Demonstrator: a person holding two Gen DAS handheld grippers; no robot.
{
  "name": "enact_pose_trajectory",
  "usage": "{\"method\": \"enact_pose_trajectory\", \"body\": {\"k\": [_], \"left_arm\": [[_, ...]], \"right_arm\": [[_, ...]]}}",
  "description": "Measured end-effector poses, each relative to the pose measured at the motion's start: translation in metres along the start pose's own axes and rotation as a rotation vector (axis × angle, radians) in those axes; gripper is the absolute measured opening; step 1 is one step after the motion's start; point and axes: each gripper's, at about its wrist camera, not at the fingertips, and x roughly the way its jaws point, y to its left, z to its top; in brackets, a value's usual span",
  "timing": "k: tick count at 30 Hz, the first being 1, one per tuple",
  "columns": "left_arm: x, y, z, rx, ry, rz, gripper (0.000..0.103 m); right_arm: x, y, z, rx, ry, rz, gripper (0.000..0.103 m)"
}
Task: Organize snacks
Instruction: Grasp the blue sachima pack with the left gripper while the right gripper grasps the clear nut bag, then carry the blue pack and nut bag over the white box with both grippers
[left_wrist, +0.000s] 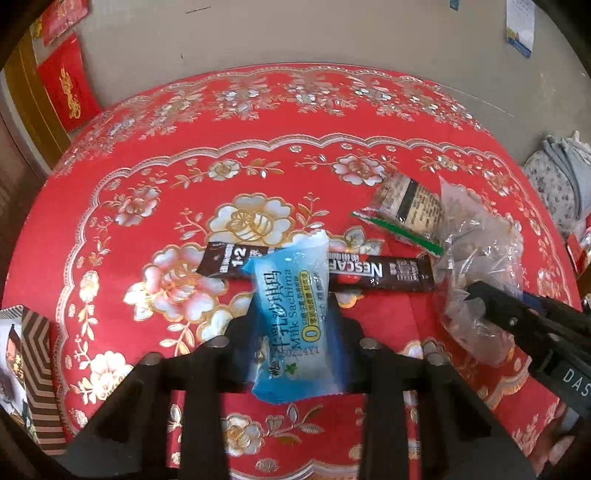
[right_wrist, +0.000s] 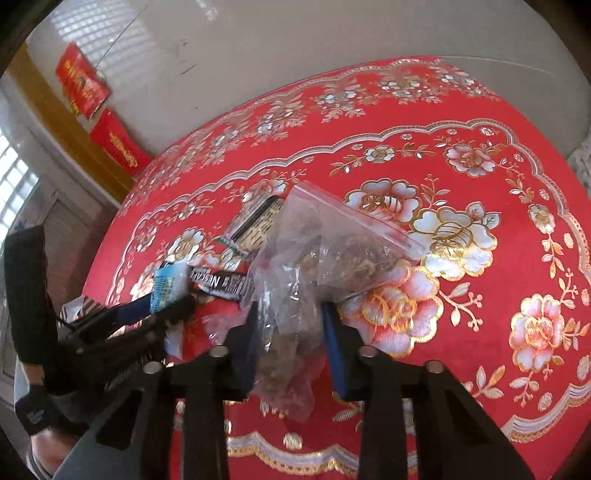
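Left wrist: left tongs (left_wrist: 295, 325) clamping blue sachima packet (left_wrist: 291, 314); right tongs (right_wrist: 291, 332) clamping crumpled clear bag (right_wrist: 314, 258).

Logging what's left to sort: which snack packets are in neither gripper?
The brown Nescafe stick and the green-edged packet lie on the tablecloth; the blue sachima packet and clear bag are gripped.

The right gripper (right_wrist: 290, 332) pinches a clear plastic bag (right_wrist: 314, 258) of brownish bits above the red flowered tablecloth (right_wrist: 480, 295); to the left, the left gripper (right_wrist: 173, 306) clamps a blue packet (right_wrist: 166, 288). Behind them lie a dark coffee stick (right_wrist: 221, 282) and a green-edged pouch (right_wrist: 255, 225) (print unreadable).
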Motion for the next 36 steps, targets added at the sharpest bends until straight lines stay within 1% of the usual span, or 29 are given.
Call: {"method": "enact_pose_trajectory", "body": {"k": [1,5,9,12,18,27,36], "left_arm": [[-0.002,0.002,-0.003,0.0,0.005,-0.011,0.031],[-0.011,0.013,-0.018,-0.02,0.003,-0.011,0.03],[-0.029,0.018,-0.038,-0.037,-0.017,0.003,0.03],[-0.045,0.022,-0.053,-0.05,-0.025,-0.009,0.03],[-0.07,0.032,-0.079,-0.066,-0.047,-0.007,0.03],[-0.103,0.051,-0.11,-0.07,-0.103,0.045,0.03],[-0.133,0.072,-0.123,-0.093,-0.161,0.079,0.03]], "right_arm": [[-0.002,0.001,-0.002,-0.005,-0.003,0.006,0.021],[-0.012,0.011,-0.016,-0.035,-0.01,0.01,0.019],[-0.023,0.021,-0.034,-0.041,-0.022,0.053,0.018],[-0.03,0.031,-0.047,-0.056,-0.024,0.077,0.018],[-0.044,0.054,-0.067,-0.083,-0.04,0.129,0.017],[-0.052,0.085,-0.085,-0.11,-0.041,0.188,0.017],[-0.062,0.123,-0.094,-0.172,-0.053,0.22,0.017]]}}
